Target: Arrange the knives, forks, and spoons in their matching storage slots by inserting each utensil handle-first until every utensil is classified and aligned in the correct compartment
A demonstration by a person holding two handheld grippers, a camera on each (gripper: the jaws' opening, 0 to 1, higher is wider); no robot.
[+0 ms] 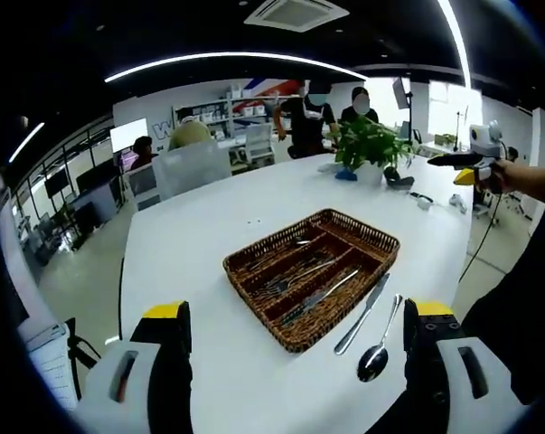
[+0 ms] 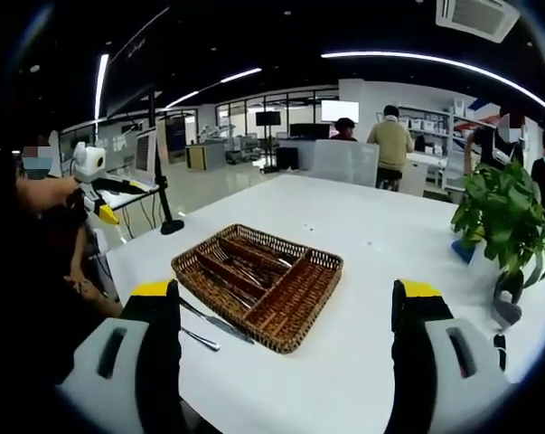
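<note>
A brown wicker cutlery tray [image 1: 257, 303] with long compartments sits in the middle of a white table and holds several utensils, forks among them. Just outside its near right side lie a table knife [image 1: 362, 314] and a spoon [image 1: 379, 353], side by side on the tabletop. My left gripper [image 1: 299, 316] hovers open over the near edge of the table, short of the tray, holding nothing. In the right gripper view, the tray [image 2: 313, 303] lies ahead, the knife [image 2: 216, 323] and spoon [image 2: 200, 340] at its left. My right gripper [image 2: 286, 298] is open and holds nothing.
A potted green plant [image 1: 367, 145] stands at the far end of the table, with small dark items beside it. The plant [image 2: 502, 221] sits on the right in the right gripper view. People stand among desks and shelves beyond. A person's arm holds the other gripper [image 1: 471, 163].
</note>
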